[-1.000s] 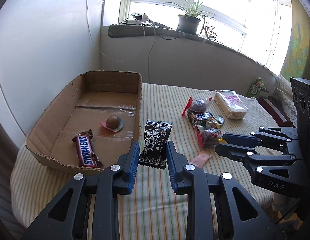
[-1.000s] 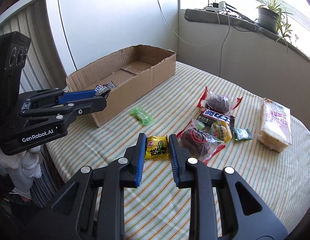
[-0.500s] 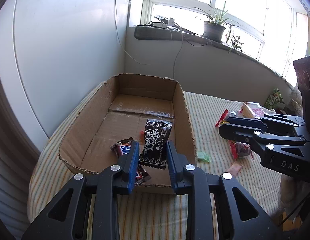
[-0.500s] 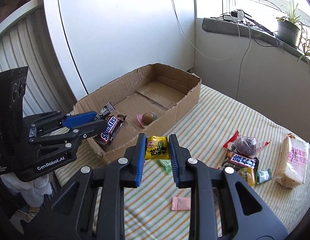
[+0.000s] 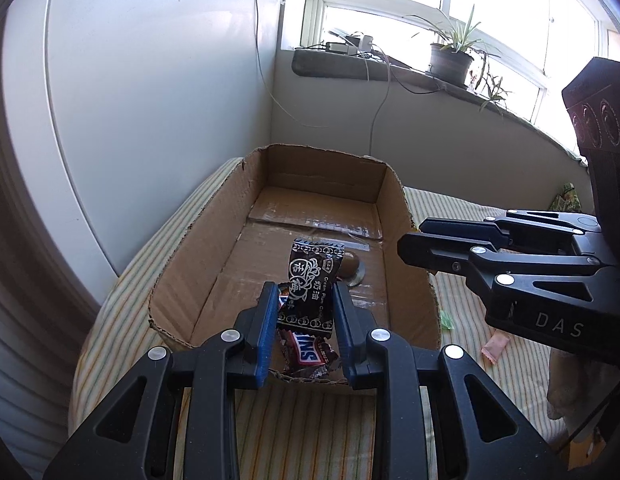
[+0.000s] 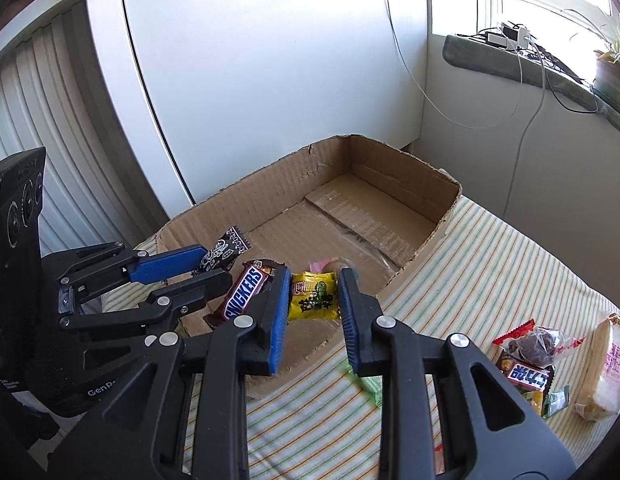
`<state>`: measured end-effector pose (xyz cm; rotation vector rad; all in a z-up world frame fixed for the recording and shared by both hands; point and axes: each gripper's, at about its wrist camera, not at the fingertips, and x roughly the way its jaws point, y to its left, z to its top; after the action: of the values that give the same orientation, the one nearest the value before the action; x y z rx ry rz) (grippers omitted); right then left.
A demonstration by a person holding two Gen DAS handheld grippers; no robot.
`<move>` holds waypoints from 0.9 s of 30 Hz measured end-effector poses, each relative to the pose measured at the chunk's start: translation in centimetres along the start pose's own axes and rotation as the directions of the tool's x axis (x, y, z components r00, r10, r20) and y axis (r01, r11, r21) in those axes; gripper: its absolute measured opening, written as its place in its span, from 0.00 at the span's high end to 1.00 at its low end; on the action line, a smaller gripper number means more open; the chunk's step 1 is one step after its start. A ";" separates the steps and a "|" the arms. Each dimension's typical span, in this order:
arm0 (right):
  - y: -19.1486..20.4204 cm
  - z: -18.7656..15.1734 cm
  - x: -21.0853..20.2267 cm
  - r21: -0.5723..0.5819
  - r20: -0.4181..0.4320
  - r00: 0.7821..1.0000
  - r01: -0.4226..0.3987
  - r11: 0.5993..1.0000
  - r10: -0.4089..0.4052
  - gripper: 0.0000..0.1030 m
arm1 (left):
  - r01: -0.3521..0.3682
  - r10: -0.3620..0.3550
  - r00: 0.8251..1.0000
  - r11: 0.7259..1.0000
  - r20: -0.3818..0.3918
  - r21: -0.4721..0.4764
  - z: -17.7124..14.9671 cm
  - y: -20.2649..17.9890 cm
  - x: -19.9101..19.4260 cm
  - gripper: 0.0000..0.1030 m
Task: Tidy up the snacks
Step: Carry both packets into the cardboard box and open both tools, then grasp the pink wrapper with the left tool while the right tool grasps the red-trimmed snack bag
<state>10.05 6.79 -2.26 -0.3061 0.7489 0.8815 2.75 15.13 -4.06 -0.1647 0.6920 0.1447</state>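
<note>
- Left wrist view: left hand-held gripper (image 5: 306, 312) clamped on a black candy packet (image 5: 311, 286), packet upright between the blue pads, held over the near end of the cardboard box (image 5: 413, 280).
- Under the packet, on the box floor by the near wall: a Snickers bar (image 5: 308, 350).
- Farther in, a brown round sweet (image 5: 349, 264), half hidden behind the packet.
- Right hand-held gripper (image 5: 405, 246) enters from the right, tips above the box's right wall; seen side-on, what it holds is hidden here.
- On the striped cloth of the counter (image 5: 469, 344), right of the box: a pink wrapper (image 5: 495, 346) and a bit of a green wrapper (image 5: 445, 319).
- Potted plant (image 5: 449, 58) on the windowsill behind.

- Right wrist view: right hand-held gripper (image 6: 313, 300) pinched narrow on a yellow snack packet (image 6: 313, 295), held above the box's (image 6: 389, 168) near wall.
- Left hand-held gripper (image 6: 214, 266) reaches in from the left above the box, the black candy packet (image 6: 226, 250) sticking out past its blue finger.
- Snickers bar (image 6: 244, 296) lies in the box just left of the right gripper's left finger.
- Green wrapper (image 6: 369, 384) on the counter (image 6: 489, 272) near the box, partly behind the right finger.
- Well apart on the right: a heap of mixed snacks (image 6: 529, 360) and a wrapped bread pack (image 6: 603, 368) beside it.
</note>
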 end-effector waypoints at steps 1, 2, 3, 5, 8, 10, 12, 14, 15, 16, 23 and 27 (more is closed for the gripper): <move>0.0 0.0 0.1 0.001 -0.001 1.000 -0.002 1.000 0.002 0.73 | -0.003 0.003 1.000 1.000 -0.001 0.001 0.0 0.0 0.0 0.75; 0.0 0.1 0.2 0.002 -0.001 1.000 -0.007 1.000 0.007 0.71 | -0.005 0.005 1.000 1.000 -0.002 0.000 0.0 0.1 0.1 0.75; -0.1 0.1 0.2 0.004 -0.002 1.000 -0.007 1.000 0.007 0.69 | -0.009 0.009 1.000 1.000 -0.005 -0.001 0.0 0.2 0.1 0.75; -0.1 0.1 0.2 0.003 0.002 1.000 -0.006 1.000 0.006 0.58 | -0.016 0.016 1.000 1.000 -0.005 -0.003 0.0 0.3 0.2 0.74; -0.2 0.1 0.0 0.001 0.006 1.000 -0.003 1.000 0.003 0.50 | -0.025 0.025 1.000 1.000 -0.003 -0.006 0.0 0.4 0.1 0.68; -0.3 0.0 -0.4 0.003 0.007 1.000 -0.001 1.000 0.001 0.47 | -0.025 0.025 1.000 1.000 -0.004 -0.010 -0.1 0.5 0.0 0.67; -0.5 -0.1 -0.6 0.006 0.012 1.000 0.007 1.000 -0.007 0.43 | -0.026 0.026 1.000 1.000 -0.001 -0.010 -0.1 0.4 -0.1 0.67; -0.7 -0.3 -0.9 0.009 0.007 1.000 0.019 1.000 -0.019 0.40 | -0.023 0.023 1.000 1.000 0.001 -0.011 -0.1 0.3 -0.3 0.67; -0.8 -0.4 -1.0 0.012 0.003 1.000 0.021 1.000 -0.021 0.40 | -0.021 0.021 1.000 1.000 0.002 -0.010 -0.2 0.2 -0.5 0.67; -1.0 -0.5 -1.1 0.015 0.001 1.000 0.023 1.000 -0.023 0.40 | -0.019 0.019 1.000 1.000 0.004 -0.009 -0.2 0.1 -0.6 0.67; -2.6 -1.7 -2.8 0.035 -0.001 0.999 0.053 0.998 -0.053 0.38 | 0.003 -0.003 1.000 1.000 0.008 0.002 -0.2 -1.2 -1.0 0.67; -3.9 -2.5 -4.1 0.053 0.001 0.998 0.068 0.996 -0.068 0.38 | 0.023 -0.023 1.000 1.000 0.010 0.007 -0.2 -2.1 -1.3 0.67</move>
<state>10.26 0.67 -1.40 -0.2817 0.7536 0.7962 1.98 12.97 -3.15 -0.1653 0.6800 0.1206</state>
